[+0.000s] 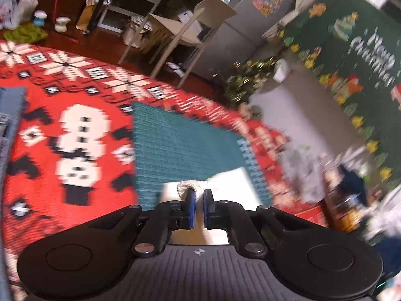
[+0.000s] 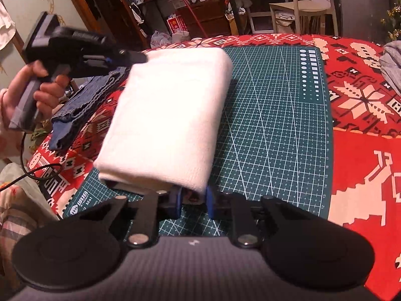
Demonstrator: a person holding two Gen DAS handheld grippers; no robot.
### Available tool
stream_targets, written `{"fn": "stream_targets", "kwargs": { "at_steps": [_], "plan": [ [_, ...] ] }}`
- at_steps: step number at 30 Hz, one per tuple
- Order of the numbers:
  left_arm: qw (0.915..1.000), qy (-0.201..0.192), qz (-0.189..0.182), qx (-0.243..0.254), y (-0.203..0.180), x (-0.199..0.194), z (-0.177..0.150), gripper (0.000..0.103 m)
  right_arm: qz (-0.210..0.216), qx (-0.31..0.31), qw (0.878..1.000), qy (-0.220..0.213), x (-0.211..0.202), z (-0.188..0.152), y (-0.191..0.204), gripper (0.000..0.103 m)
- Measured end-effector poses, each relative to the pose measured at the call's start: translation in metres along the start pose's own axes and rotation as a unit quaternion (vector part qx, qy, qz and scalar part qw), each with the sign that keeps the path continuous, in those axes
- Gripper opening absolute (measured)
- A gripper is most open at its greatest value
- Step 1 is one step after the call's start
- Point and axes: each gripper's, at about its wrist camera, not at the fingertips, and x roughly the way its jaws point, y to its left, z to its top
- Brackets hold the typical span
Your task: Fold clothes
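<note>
Where the folded white cloth point(image 2: 165, 115) lies on the green cutting mat point(image 2: 275, 115), its near edge is pinched by the right gripper point(image 2: 193, 202). Its far corner is clamped in the left gripper point(image 1: 198, 207). Folded denim point(image 2: 82, 107) lies beyond, on the red tablecloth point(image 2: 363, 150).

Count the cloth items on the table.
3: white towel on the green mat, pinched by both grippers; folded blue cloth left of it; grey garment at the far right edge. More may be out of view.

White folded cloth point(image 2: 165, 115), green gridded mat point(image 2: 270, 125) (red snowflake-patterned tablecloth point(image 2: 356, 95)).
</note>
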Motion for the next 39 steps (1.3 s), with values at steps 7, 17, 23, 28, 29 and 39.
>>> {"fn": "stream_targets", "kwargs": {
  "at_steps": [7, 17, 23, 28, 29, 39],
  "plan": [
    [0.9997, 0.012, -0.016, -0.014, 0.027, 0.019, -0.012, 0.007, 0.015, 0.019, 0.999, 0.023, -0.008, 0.005, -0.009, 0.019],
    [0.9994, 0.003, -0.019, -0.029, 0.025, 0.017, -0.012, 0.008, -0.014, 0.033, 0.999, -0.038, -0.042, 0.066, -0.045, 0.023],
    [0.9998, -0.014, -0.008, -0.009, 0.014, 0.012, -0.008, 0.008, 0.048, 0.080, 0.995, -0.041, 0.038, 0.138, -0.051, 0.041],
    [1.0000, -0.006, -0.001, -0.006, 0.016, 0.020, -0.008, 0.009, 0.036, 0.109, 0.993, -0.024, 0.093, 0.151, -0.049, 0.032],
    [1.0000, -0.006, 0.000, -0.003, 0.017, 0.021, -0.009, 0.009, 0.026, 0.110, 0.993, -0.027, 0.097, 0.149, -0.049, 0.027],
    [0.9979, -0.020, -0.025, -0.056, 0.027, -0.002, -0.011, 0.020, 0.000, 0.070, 0.996, -0.058, 0.052, 0.132, -0.039, 0.040]
  ]
}}
